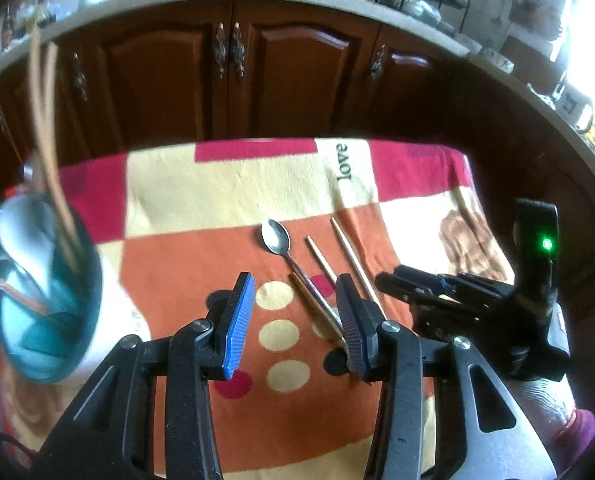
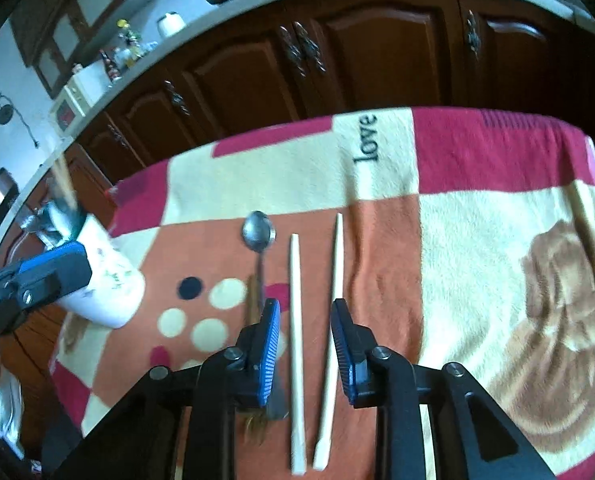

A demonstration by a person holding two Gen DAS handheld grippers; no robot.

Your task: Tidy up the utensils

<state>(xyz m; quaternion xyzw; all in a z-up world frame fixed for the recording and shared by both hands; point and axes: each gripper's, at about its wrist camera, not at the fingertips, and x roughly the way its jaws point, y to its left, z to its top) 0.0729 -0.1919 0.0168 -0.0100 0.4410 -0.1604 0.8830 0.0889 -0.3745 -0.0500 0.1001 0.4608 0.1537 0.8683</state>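
While both grippers hang over the patterned blanket (image 2: pixel 477 248) on the table, the left gripper (image 1: pixel 293 320) has jaws wide apart above the spoon (image 1: pixel 275 236); the right gripper (image 2: pixel 305 344) has jaws apart astride two chopsticks (image 2: pixel 295 280). A utensil cup (image 1: pixel 45 300) fills the frame's left. The blanket reads "love" (image 2: pixel 367 138).
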